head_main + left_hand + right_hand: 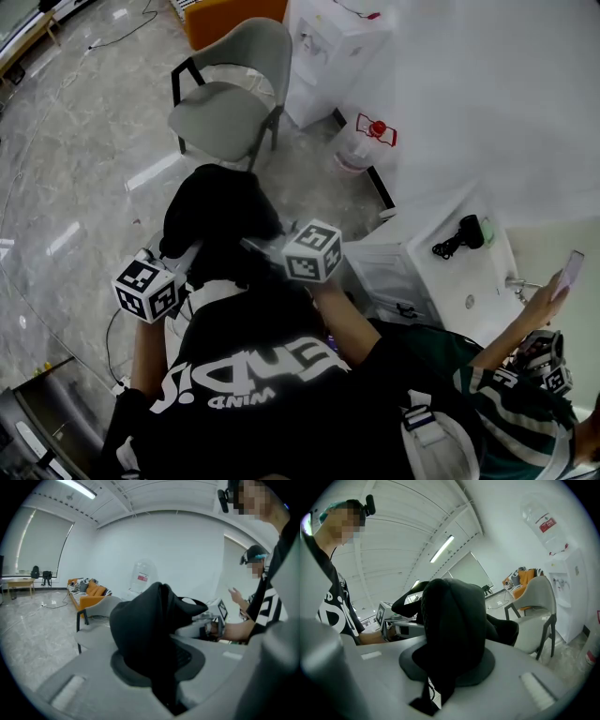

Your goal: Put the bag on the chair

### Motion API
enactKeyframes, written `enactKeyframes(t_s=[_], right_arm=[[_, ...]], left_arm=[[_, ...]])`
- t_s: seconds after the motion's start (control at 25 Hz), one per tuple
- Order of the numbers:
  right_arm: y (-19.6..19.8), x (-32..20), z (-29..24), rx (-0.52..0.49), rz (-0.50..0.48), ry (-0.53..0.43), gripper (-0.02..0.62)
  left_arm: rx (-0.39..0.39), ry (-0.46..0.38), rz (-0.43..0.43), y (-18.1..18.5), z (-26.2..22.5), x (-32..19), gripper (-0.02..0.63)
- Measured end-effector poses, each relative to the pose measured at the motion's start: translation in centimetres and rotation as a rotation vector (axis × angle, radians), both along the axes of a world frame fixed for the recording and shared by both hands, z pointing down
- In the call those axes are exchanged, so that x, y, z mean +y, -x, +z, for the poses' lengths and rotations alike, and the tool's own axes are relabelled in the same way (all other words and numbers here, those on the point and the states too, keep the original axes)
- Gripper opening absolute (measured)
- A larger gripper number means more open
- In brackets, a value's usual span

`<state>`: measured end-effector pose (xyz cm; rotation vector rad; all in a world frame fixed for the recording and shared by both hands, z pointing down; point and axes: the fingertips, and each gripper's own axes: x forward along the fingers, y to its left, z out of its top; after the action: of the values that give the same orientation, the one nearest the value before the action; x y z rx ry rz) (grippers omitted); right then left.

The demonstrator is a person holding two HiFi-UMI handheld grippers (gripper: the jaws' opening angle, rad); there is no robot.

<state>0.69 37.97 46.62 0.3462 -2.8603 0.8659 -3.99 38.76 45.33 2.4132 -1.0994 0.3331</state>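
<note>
A black bag (217,217) hangs in the air between my two grippers, just short of the grey chair (230,98). My left gripper (178,258) is shut on the bag's left side, and its black fabric (150,634) bulges up out of the jaws. My right gripper (272,246) is shut on the bag's right side, where the cloth (452,630) is pinched and a strap dangles below. The chair (96,613) has an empty seat and stands ahead of the bag, its seat and dark legs (536,620) also visible past the right jaws.
A white water dispenser (333,47) stands right of the chair, with a clear bottle (361,141) on the floor beside it. An orange sofa (86,592) is behind the chair. A person in a striped shirt (511,394) holding a phone stands at my right by a white cabinet (450,272).
</note>
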Motion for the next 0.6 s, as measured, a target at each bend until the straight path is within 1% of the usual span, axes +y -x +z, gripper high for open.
enactKeyframes(t_s=[0.28,0.6], right_arm=[[1.0,-7.0,-1.2,0.003,-0.049,0.01,0.071],[1.8,-16.0,-1.8,-0.007,-0.114,0.02,0.072]], left_arm=[[-0.007,0.011,-0.051,0.9,-1.1,-6.8,0.067],[-0.011,0.0,-0.112,1.5,-1.8,-15.7,0.067]])
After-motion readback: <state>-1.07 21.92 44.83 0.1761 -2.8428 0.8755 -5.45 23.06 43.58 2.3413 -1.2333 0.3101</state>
